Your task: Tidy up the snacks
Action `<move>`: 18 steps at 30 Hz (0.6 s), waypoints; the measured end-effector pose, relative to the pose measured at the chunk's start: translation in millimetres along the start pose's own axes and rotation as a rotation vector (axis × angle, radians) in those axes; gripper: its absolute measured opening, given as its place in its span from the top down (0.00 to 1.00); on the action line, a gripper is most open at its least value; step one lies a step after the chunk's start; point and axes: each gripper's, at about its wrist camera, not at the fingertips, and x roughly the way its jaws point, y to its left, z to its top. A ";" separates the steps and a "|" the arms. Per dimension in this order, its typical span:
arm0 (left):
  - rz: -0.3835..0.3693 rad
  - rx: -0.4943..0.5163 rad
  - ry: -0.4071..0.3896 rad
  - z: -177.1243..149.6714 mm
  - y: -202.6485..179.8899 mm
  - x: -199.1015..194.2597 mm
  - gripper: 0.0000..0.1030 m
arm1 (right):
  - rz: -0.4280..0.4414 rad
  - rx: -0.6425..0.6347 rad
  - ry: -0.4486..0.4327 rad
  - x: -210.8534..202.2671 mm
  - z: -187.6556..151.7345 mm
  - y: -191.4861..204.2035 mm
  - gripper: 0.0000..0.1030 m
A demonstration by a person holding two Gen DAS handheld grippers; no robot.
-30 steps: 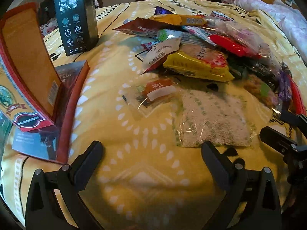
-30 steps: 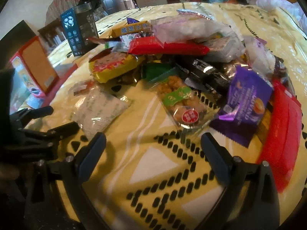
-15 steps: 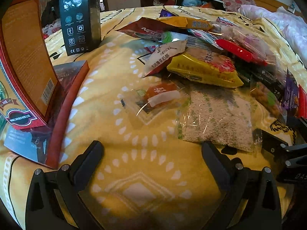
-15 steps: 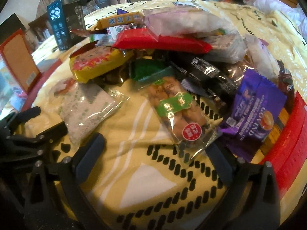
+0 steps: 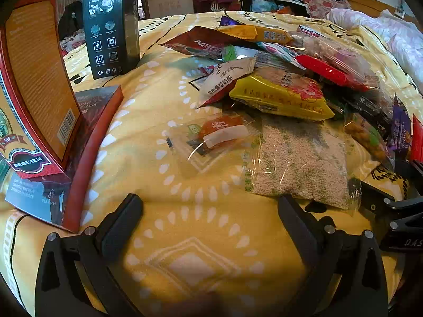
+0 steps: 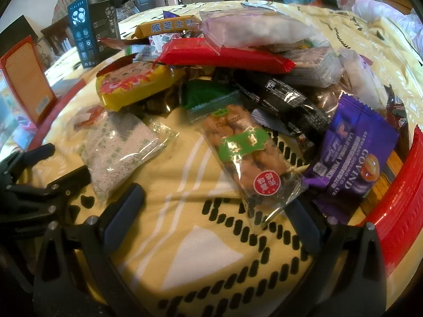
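A heap of snack packets lies on a yellow patterned cloth [image 5: 190, 261]. My left gripper [image 5: 208, 211] is open and empty, low over the cloth, short of a clear packet with an orange label [image 5: 216, 137] and a clear sesame-bar packet [image 5: 298, 163]. My right gripper [image 6: 214, 203] is open; the near corner of a clear packet of fried snacks with a green label [image 6: 246, 148] lies over its right finger. A purple packet [image 6: 354, 163] lies to the right, a yellow packet [image 6: 132, 84] and a long red packet [image 6: 224, 55] behind.
A red-orange box [image 5: 34, 84] stands at the left on a flat dark box with red edge [image 5: 90, 142]. A black box [image 5: 111, 23] stands behind. A red ribbed packet [image 6: 399, 203] lies at far right. Clothes and cartons fill the background.
Both grippers have moved forward toward the snack heap. The fried-snack packet now reaches between the right gripper's fingers; the left gripper has come nearer the clear packets.
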 end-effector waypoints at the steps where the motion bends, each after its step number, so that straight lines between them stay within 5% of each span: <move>1: 0.000 0.000 0.000 -0.3 -0.1 -0.1 0.00 | 0.000 0.000 0.000 0.0 -0.1 0.0 0.00; 18: 0.000 -0.001 -0.002 -1.0 -0.4 0.1 0.00 | 0.002 0.001 0.002 1.1 0.1 0.0 0.00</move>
